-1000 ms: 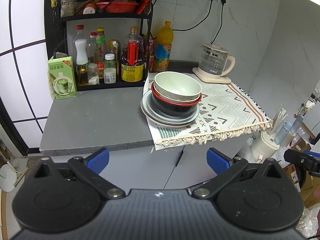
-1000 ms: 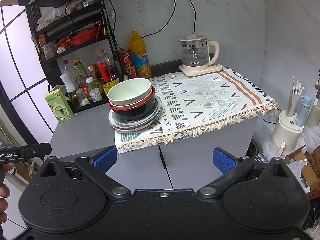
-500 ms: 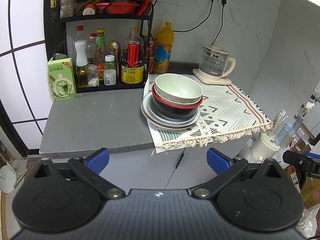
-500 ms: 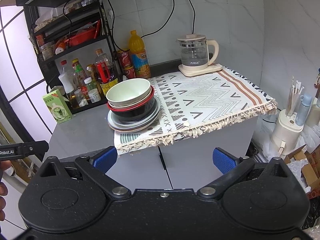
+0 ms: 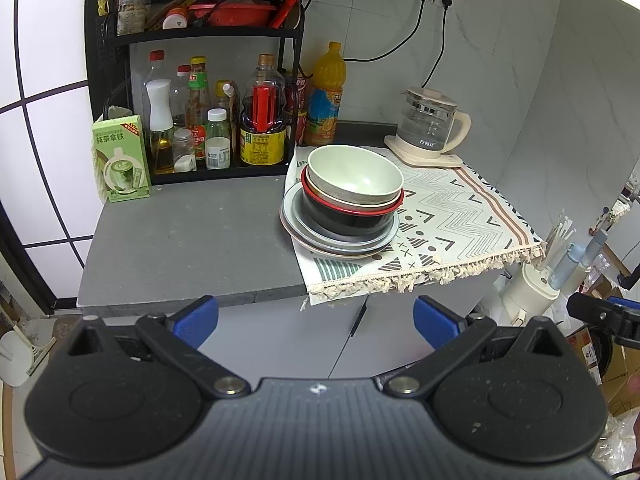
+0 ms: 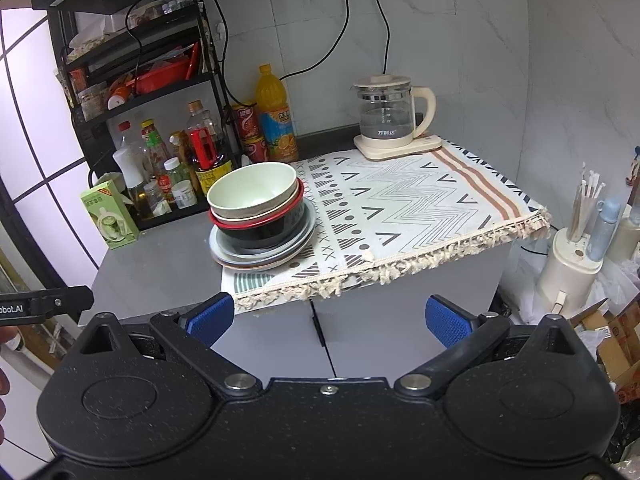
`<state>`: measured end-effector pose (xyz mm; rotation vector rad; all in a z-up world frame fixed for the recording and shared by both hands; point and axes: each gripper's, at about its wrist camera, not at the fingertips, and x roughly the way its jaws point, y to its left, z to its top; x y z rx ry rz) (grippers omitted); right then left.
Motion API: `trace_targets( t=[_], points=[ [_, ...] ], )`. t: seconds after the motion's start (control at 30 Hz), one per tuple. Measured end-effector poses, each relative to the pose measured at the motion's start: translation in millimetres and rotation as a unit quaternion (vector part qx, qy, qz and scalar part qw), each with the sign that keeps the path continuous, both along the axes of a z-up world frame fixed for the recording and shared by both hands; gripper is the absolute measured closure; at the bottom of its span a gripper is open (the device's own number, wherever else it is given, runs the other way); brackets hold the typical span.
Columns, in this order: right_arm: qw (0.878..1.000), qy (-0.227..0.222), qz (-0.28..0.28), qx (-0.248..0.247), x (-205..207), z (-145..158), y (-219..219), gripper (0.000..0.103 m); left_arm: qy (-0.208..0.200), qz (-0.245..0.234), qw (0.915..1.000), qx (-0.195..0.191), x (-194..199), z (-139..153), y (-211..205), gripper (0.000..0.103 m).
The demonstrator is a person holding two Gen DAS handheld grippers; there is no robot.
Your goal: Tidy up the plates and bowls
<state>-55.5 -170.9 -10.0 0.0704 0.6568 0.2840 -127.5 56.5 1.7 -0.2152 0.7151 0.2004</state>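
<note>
A stack of dishes stands on the left edge of a patterned cloth (image 5: 452,216). On top is a pale green bowl (image 5: 354,174), under it a cream bowl and a red-rimmed black bowl (image 5: 348,216), then grey plates (image 5: 340,240). The stack also shows in the right wrist view, with the green bowl (image 6: 252,190) over the plates (image 6: 264,252). My left gripper (image 5: 316,320) is open and empty, well short of the counter's front edge. My right gripper (image 6: 330,318) is open and empty, also in front of the counter.
A black rack with bottles (image 5: 208,120) stands at the back left, a green carton (image 5: 120,160) beside it. An orange juice bottle (image 5: 326,96) and a glass kettle (image 5: 430,126) stand at the back. Bare grey countertop (image 5: 188,236) lies left of the stack. A white utensil holder (image 6: 576,256) stands at right.
Both grippers have drifted slightly; the counter and stack sit a little higher in the left wrist view. Both stay open and empty.
</note>
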Motion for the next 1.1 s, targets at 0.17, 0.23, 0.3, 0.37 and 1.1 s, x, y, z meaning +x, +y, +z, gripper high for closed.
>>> trace_targets(
  t=[0.17,0.23,0.3,0.37,1.1],
  points=[
    [1.000,0.002,-0.003,0.001,0.7,-0.8,-3.0,0.000,0.003,0.002,1.0000,-0.001,0.5,-1.2,-0.6,0.000],
    [1.000,0.003,-0.005,0.002,0.9,-1.6,-3.7,0.000,0.003,0.002,1.0000,-0.001,0.5,-1.3,-0.3,0.000],
    [1.000,0.004,-0.005,0.001,1.6,-2.1,-3.9,0.000,0.001,0.002,1.0000,0.001,0.6,-1.2,-1.0,0.000],
    [1.000,0.005,-0.004,0.002,2.1,-2.3,-4.5,0.000,-0.001,0.002,1.0000,0.006,0.6,-0.9,-3.0,0.000],
    [1.000,-0.002,0.020,0.008,-8.3,-0.3,-9.5,0.000,0.004,-0.009,0.9999,0.006,-0.8,1.4,-20.6,0.000]
  ],
)
